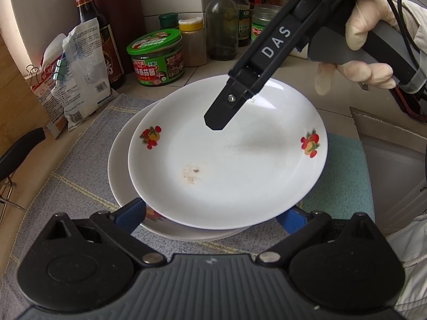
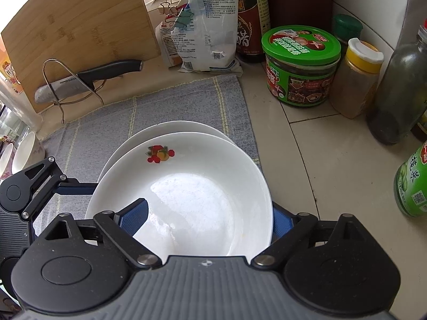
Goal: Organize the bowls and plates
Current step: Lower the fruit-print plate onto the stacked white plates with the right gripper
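**On the grey mat: stacking step**

Upper plate (image 1: 226,160) lies off-centre on the lower plate (image 1: 120,170). Right gripper (image 2: 208,218) stands wide, one finger over the plate, one outside its rim, not pressing; left gripper (image 1: 213,213) likewise straddles the near rim, apparently unclamped. Next, probably: centre the plate. Jars (image 2: 301,66) crowd the right; mat (image 2: 160,101) beyond lies free.

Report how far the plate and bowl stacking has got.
Done: a white fruit-print plate lies on a second white plate on the grey checked cloth, offset rather than centred. In hand: the right gripper stands open astride the top plate's near rim, its blue pads clear; nothing is lifted. Left: two white bowls wait at the cloth's far-left edge.
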A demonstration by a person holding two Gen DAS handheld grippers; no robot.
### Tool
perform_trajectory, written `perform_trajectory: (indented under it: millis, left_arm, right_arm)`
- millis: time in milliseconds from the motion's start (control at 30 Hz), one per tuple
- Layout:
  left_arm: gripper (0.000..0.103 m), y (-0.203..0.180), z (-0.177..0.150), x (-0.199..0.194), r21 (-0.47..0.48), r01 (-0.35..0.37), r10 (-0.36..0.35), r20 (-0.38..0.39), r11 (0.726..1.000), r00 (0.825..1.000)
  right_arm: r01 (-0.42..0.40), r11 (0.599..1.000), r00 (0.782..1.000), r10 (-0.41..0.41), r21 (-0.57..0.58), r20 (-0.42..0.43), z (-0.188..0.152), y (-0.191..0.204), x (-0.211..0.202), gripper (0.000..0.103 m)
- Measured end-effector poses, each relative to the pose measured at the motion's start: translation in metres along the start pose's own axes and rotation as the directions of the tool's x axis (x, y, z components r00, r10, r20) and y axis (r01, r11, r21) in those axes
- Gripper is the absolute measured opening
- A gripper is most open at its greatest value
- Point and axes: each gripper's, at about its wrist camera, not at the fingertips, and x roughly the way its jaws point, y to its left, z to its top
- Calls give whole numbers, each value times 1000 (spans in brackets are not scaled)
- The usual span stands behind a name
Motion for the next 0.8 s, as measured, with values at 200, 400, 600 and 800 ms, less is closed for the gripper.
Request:
perform_trajectory:
  millis: [200, 400, 600, 800]
  left_arm:
    - [102, -2, -1, -2, 18, -10, 10, 6, 1000, 1000]
    - [102, -4, -1, -4, 26, -14, 14, 16, 1000, 1000]
    - [102, -4, -2, -5, 27, -16, 16, 22, 1000, 1000]
    - [102, -5, -2, -6, 20, -14, 13, 33, 1000, 999]
  right_arm:
    - [-4, 1000, 1000, 4, -4, -1, 0, 3, -1, 100]
    - [-5, 1000, 1000, 5, -2, 0, -1, 3, -4, 101]
    - [-3, 1000, 1000, 3, -4, 3, -2, 6, -5, 103]
    - [7, 1000, 1000, -7, -4, 2, -3, 7, -7, 103]
